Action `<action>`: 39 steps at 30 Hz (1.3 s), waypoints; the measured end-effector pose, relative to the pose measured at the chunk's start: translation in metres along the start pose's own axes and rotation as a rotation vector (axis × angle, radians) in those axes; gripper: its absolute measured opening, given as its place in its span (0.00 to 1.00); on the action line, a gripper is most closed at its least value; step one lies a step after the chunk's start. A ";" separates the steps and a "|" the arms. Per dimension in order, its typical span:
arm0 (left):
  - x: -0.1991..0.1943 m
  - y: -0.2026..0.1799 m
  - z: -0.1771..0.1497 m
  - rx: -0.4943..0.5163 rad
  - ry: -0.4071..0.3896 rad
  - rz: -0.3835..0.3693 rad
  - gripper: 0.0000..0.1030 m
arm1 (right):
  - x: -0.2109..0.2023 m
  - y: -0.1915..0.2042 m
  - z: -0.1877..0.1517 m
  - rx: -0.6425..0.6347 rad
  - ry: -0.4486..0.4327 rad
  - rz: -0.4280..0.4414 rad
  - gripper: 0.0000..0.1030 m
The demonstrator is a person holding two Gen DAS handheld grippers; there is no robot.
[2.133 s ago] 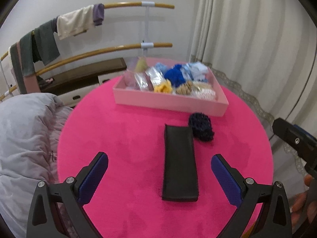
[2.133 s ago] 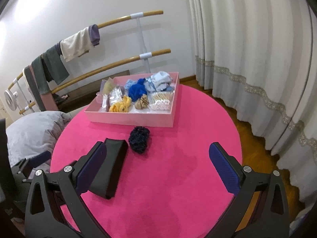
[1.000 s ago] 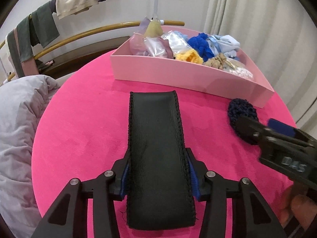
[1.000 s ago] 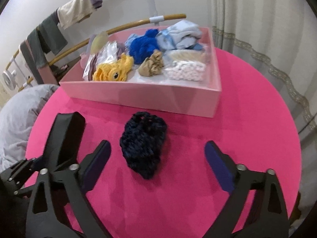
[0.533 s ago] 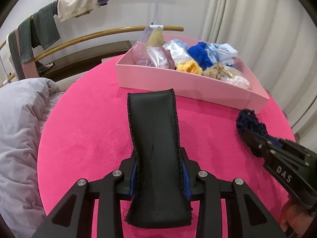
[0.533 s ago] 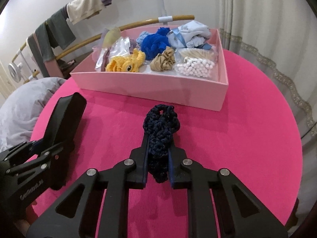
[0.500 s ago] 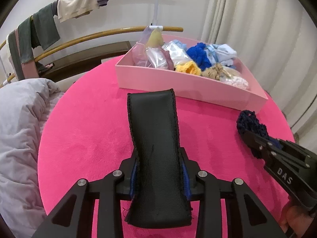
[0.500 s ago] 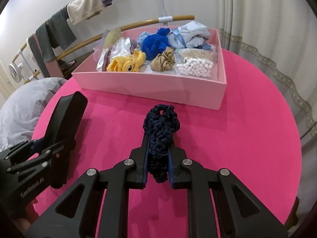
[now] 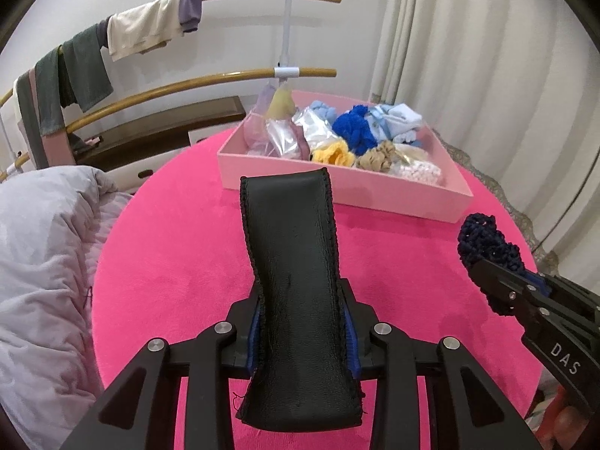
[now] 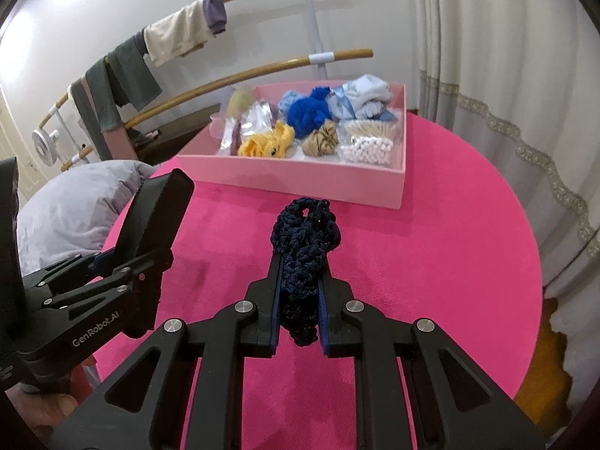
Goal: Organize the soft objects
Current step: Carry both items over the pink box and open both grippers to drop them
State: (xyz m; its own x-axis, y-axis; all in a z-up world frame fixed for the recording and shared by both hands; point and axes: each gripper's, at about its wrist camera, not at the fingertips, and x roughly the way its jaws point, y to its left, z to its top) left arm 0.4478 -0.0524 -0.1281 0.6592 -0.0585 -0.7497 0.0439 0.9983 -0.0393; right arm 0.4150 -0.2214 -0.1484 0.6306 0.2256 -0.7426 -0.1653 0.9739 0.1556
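Two grippers clamp a stitched black leather pouch (image 9: 296,277) and a crocheted navy scrunchie (image 10: 305,240).

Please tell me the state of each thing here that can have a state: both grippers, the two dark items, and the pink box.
left gripper: shut on the black pouch.
black pouch: held, lifted off the table.
right gripper: shut on the navy scrunchie.
navy scrunchie: held, squeezed between the fingers.
pink box: open, no lid, filled with soft items.
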 end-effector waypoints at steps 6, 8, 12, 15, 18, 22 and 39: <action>-0.022 -0.002 0.000 -0.001 -0.031 0.005 0.30 | -0.016 0.004 0.001 -0.003 -0.025 0.006 0.14; -0.027 -0.003 0.000 -0.002 -0.037 0.004 0.30 | -0.019 0.004 0.001 0.000 -0.030 0.012 0.14; -0.035 -0.004 0.002 -0.004 -0.051 0.005 0.30 | -0.025 0.004 0.001 0.001 -0.040 0.015 0.14; -0.041 -0.004 0.004 -0.004 -0.061 0.005 0.30 | -0.028 0.004 0.002 0.004 -0.044 0.019 0.14; -0.044 -0.003 0.009 -0.006 -0.068 0.002 0.30 | -0.030 0.003 0.003 0.009 -0.049 0.030 0.14; -0.048 0.000 0.026 -0.006 -0.098 0.000 0.30 | -0.035 -0.001 0.014 0.009 -0.066 0.045 0.14; -0.018 -0.010 0.142 0.014 -0.162 -0.087 0.31 | -0.021 -0.026 0.125 0.035 -0.143 0.079 0.14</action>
State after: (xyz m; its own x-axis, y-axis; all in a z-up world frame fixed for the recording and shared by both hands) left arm 0.5416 -0.0626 -0.0205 0.7648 -0.1461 -0.6275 0.1160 0.9893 -0.0890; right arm 0.5009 -0.2482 -0.0549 0.7187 0.3006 -0.6269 -0.1937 0.9526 0.2347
